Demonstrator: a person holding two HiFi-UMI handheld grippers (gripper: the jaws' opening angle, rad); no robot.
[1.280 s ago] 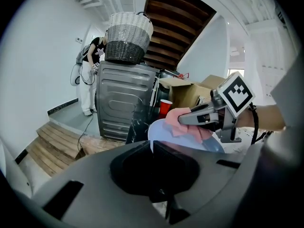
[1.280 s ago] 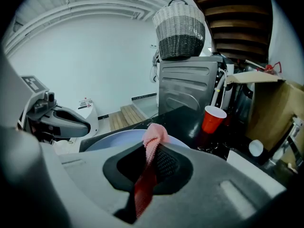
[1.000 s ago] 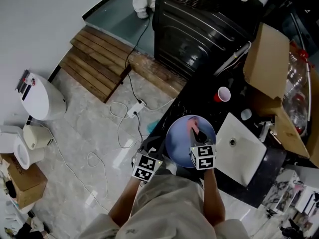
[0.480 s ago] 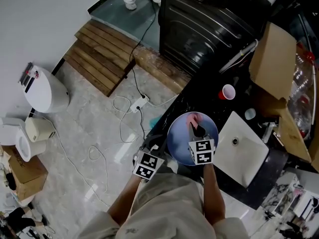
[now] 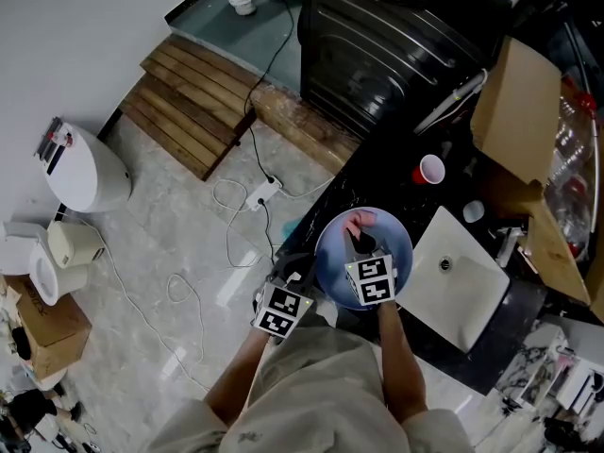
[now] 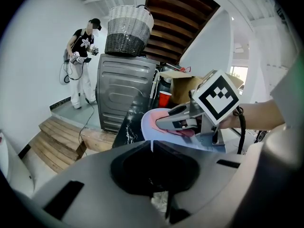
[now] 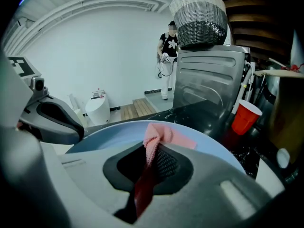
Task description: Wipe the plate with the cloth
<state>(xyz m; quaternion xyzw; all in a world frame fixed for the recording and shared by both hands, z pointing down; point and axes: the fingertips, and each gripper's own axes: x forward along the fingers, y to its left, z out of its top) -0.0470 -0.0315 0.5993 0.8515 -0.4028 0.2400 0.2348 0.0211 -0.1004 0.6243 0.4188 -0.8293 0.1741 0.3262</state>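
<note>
The plate (image 5: 330, 253), a pale blue one, sits at the near edge of the black counter (image 5: 377, 182), just beside the white sink (image 5: 467, 286). The left gripper (image 6: 152, 145) has its jaws pressed together on the plate's near rim. That looks like a steadying hold, so the plate won't skate about under the rubbing. Whether the plate's far side rests on the counter or hangs free, I can't tell from here.

The pink cloth (image 7: 164, 136) lies bunched on the plate's face, toward the far side. The right gripper (image 5: 357, 241) comes in over the plate, nose angled down, with its jaws pinching a fold of the cloth. The rest of the cloth spills out ahead of the tips. Holding it that way lets the loose part drag flat across the surface. I'd judge the wiping is in hand, with a good part of the plate left to cover.

A red cup (image 5: 430, 172) stands farther back on the counter, well clear, and a cardboard box (image 5: 510, 111) sits behind the sink.
</note>
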